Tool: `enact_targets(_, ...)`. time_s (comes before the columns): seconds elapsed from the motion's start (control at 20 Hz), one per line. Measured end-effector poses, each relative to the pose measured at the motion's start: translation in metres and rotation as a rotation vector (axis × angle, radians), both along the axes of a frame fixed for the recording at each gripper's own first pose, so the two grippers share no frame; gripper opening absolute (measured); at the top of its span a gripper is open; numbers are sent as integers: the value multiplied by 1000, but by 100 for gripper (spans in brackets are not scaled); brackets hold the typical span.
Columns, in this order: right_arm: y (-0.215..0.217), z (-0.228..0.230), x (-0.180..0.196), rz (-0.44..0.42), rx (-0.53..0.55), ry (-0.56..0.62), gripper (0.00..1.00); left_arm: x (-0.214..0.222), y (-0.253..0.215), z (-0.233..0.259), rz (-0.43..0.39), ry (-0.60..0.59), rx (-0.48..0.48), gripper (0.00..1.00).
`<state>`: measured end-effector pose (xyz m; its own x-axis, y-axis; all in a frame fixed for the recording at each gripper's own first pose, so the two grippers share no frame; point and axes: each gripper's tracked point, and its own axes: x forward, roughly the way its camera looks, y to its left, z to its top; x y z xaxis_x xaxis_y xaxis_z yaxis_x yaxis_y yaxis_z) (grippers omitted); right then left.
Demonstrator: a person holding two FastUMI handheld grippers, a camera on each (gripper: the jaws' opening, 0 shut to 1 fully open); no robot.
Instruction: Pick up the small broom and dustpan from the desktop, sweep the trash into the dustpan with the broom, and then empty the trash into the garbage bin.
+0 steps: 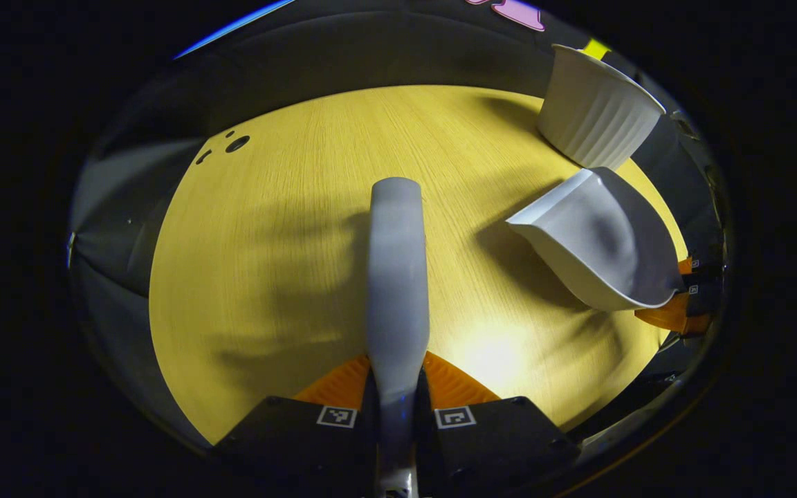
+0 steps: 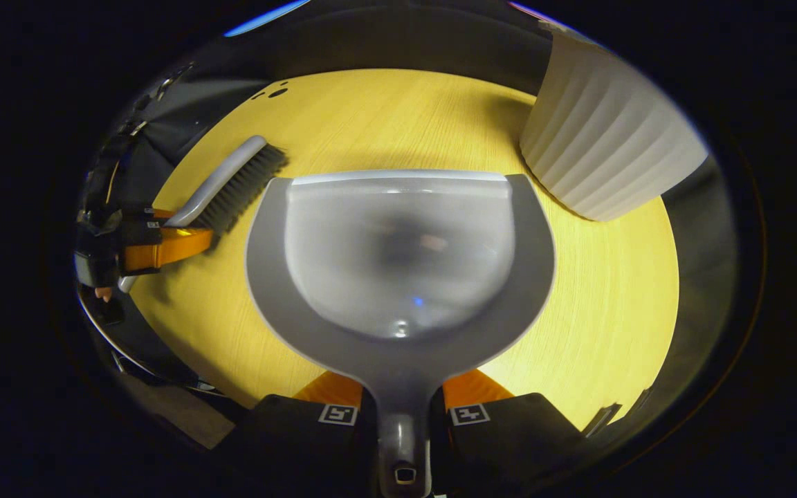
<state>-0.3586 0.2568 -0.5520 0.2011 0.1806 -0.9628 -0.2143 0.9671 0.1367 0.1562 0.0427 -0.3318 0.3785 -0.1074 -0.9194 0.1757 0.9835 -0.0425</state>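
Two tools in hand: the broom (image 1: 396, 277) and the dustpan (image 2: 398, 263) are both picked up, so the first step looks done.
Left gripper (image 1: 396, 408): pinching the broom's handle between its fingers; the broom points forward over the middle of the bench (image 1: 267, 277). In the right gripper view its bristles hang just beside the dustpan's left rim.
Right gripper (image 2: 402, 408): pressed onto the dustpan's handle, with the pan's mouth facing away toward the far edge of the bench.
Dustpan position: in the left gripper view it is tilted, apparently lifted off the bench, near the right edge and just beside the bin (image 1: 596, 114).
Bin: a white ribbed tub standing at the far right corner of the bench, close to the dustpan's front right corner.
Trash: no scrap can be made out on the bench; a faint blurred spot lies inside the pan, too unclear to name.
Progress: sweeping seems finished or nearly so.
Left to do: carry the pan over the bin and tip it out.
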Motion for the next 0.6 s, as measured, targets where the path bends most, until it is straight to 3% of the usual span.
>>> enact_targets(0.5,7,-19,-7,-33,-4,54,34,0,0,3,-12,5,32,30)
enact_targets(0.6,9,-19,-9,-39,3,65,41,3,-1,10,-28,-11,44,31)
